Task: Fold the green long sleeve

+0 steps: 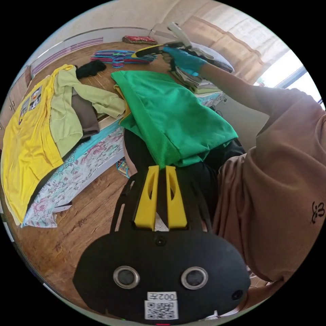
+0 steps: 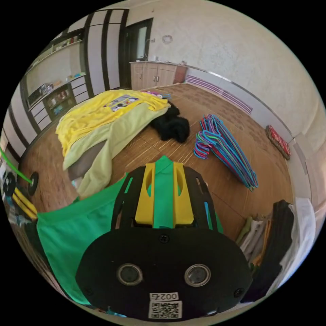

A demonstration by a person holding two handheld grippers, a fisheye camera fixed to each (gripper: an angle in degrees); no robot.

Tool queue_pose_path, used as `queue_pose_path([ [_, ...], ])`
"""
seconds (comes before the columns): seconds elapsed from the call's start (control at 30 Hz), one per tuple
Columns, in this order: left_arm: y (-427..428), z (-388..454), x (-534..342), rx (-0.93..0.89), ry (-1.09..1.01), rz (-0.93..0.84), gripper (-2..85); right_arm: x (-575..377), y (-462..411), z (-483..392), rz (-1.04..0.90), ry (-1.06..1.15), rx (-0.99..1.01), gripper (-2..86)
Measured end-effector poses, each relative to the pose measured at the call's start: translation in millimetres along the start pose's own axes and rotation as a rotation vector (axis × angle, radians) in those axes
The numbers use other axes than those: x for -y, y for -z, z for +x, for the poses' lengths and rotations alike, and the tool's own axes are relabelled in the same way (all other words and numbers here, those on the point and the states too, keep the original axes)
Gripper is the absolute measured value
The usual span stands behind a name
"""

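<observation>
Left hand-held gripper [image 1: 162, 168]: yellow jaws nearly together, tips at the hanging hem of the green long sleeve [image 1: 169, 115]; whether they actually pinch the cloth cannot be told. Right hand-held gripper [image 2: 164, 166]: jaws clamped on a strip of the green long sleeve [image 2: 85, 217], which runs up between them and pokes out past the tips; the rest of the garment spreads away to that gripper's left side and below it. In the left gripper view the green cloth lies stretched between the two tools, draped over the edge of the bed [image 1: 81, 163] just ahead of the left jaws, with the right hand-held gripper [image 1: 149, 51] far beyond it, held in a gloved hand [image 1: 185, 61]. Left of the left jaws: a yellow shirt [image 1: 27, 142], a pale green top [image 1: 68, 112] over it, floral bedding under both. Beyond the right jaws: a black garment [image 2: 171, 125] in a heap, a bundle of coloured hangers [image 2: 224, 146] to the right of it on the wooden surface, the yellow shirt [image 2: 98, 115] and pale green top [image 2: 112, 142] to the left. A stack of folded clothes [image 2: 275, 234] sits at the right gripper's right side. Person's brown sleeve [image 1: 282, 190] close on the left gripper's right.
</observation>
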State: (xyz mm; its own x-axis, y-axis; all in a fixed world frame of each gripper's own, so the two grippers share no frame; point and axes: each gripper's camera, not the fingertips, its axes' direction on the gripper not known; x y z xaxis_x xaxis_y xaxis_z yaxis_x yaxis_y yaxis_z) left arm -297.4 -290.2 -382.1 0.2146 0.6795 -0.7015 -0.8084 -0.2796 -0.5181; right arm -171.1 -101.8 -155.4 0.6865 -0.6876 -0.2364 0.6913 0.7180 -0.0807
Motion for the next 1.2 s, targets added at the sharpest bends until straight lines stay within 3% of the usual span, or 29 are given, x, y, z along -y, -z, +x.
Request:
queue_pose_path([
  [0.27, 21.8, 52.7, 1.1, 0.110, -0.105, 0.065, 2.9, -173.9, 169.8, -54.1, -0.009, -0.009, 0.158, 9.6],
  [0.57, 32.7, 123.5, 24.6, 0.137, -0.277, 0.111, 7.0, -338.6, 258.8, -119.4, -0.105, -0.201, 0.297, 13.6],
  [0.83, 15.1, 166.5, 24.3, 0.183, -0.426, -0.043, 11.8, -406.3, 288.7, -150.8, -0.059, -0.341, 0.285, 8.7],
  [0.97, 12.6, 175.9, 15.3, 0.260, -0.388, -0.063, 11.0, -424.7, 307.1, -159.6, -0.071, -0.337, 0.275, 0.7],
  [1.2, 31.3, 188.6, 8.7, 0.273, -0.291, -0.030, 8.6, -449.7, 353.8, -181.7, -0.096, -0.244, 0.107, -0.9],
])
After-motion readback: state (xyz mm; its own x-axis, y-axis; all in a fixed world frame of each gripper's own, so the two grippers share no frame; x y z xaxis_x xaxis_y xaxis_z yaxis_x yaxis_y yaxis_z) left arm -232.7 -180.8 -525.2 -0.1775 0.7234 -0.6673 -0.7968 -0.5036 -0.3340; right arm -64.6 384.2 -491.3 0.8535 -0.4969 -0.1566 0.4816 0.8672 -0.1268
